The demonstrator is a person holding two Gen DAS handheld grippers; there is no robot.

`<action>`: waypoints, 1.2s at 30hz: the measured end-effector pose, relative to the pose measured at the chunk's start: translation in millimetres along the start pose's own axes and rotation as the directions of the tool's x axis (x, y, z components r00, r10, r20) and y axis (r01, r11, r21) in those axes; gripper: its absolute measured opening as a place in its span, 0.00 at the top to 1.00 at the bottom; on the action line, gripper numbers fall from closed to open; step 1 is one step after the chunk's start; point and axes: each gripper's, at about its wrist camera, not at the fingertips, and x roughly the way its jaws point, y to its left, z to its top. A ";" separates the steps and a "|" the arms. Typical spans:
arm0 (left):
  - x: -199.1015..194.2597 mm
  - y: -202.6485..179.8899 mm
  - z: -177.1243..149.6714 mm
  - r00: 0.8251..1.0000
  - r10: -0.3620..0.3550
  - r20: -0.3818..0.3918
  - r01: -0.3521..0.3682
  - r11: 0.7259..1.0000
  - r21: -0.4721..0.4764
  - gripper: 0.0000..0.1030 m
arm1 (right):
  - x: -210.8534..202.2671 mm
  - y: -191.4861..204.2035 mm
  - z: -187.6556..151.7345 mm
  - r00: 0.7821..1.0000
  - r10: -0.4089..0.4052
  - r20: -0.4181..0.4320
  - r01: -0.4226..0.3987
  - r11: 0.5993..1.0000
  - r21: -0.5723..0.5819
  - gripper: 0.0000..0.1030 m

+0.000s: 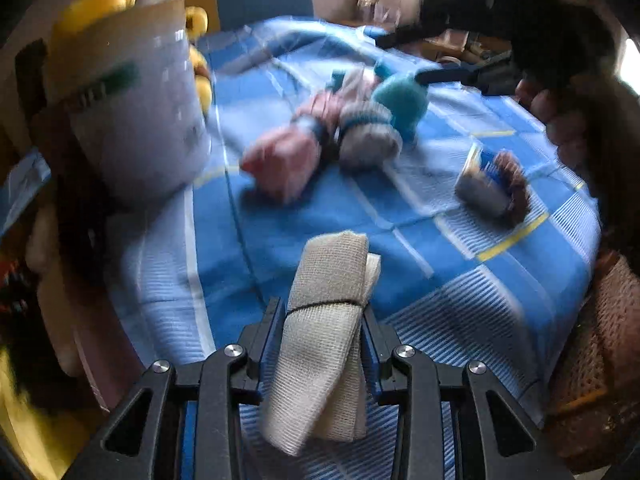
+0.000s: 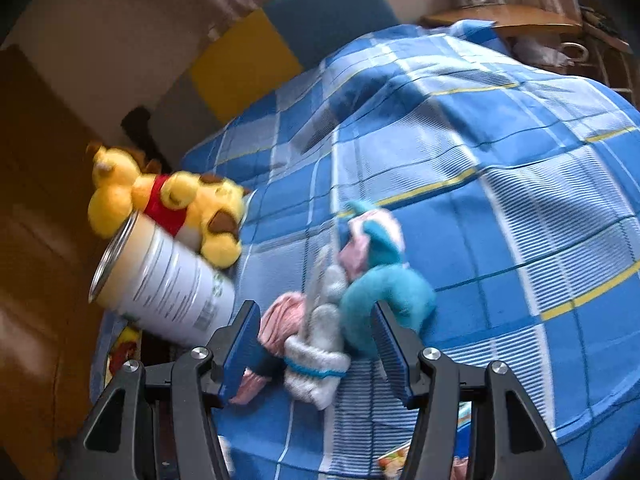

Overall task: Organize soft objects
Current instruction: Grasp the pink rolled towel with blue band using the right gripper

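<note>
No readable text: fine print and barcode on the white can (image 2: 168, 292), at 9 o'clock, too blurred.

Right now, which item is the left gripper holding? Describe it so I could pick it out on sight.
On the blue checked bedspread, look nearest the camera, between the left gripper pads. There sits a beige rolled cloth, coarse-weave and bound by a thin dark band. Unlike the pink, grey and teal rolls farther back, it is plain cream and already clamped.
</note>
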 end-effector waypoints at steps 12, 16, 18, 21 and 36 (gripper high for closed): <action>-3.7 -11.9 -15.4 0.995 0.032 0.092 -0.040 0.996 0.082 0.65 | 72.3 45.5 -39.5 0.923 0.217 -0.319 -0.204 0.976 0.075 0.42; -5.1 -8.3 -16.9 0.994 0.019 0.105 -0.027 0.997 0.075 0.65 | 84.9 34.4 -44.6 0.935 0.179 -0.307 -0.123 0.974 0.193 0.37; -5.5 -7.0 -17.6 0.994 0.014 0.110 -0.023 0.997 0.074 0.65 | 85.9 28.9 -43.6 0.943 0.185 -0.277 -0.112 0.959 0.260 0.35; -7.8 -4.8 -21.4 0.993 0.003 0.114 -0.011 0.998 0.066 0.65 | 88.3 22.8 -42.0 0.960 0.174 -0.220 -0.085 0.929 0.361 0.35; -12.2 2.7 -27.9 0.991 -0.033 0.133 0.028 0.999 0.039 0.64 | 93.8 113.4 -37.4 0.941 -0.161 -0.297 0.102 0.974 -0.204 0.64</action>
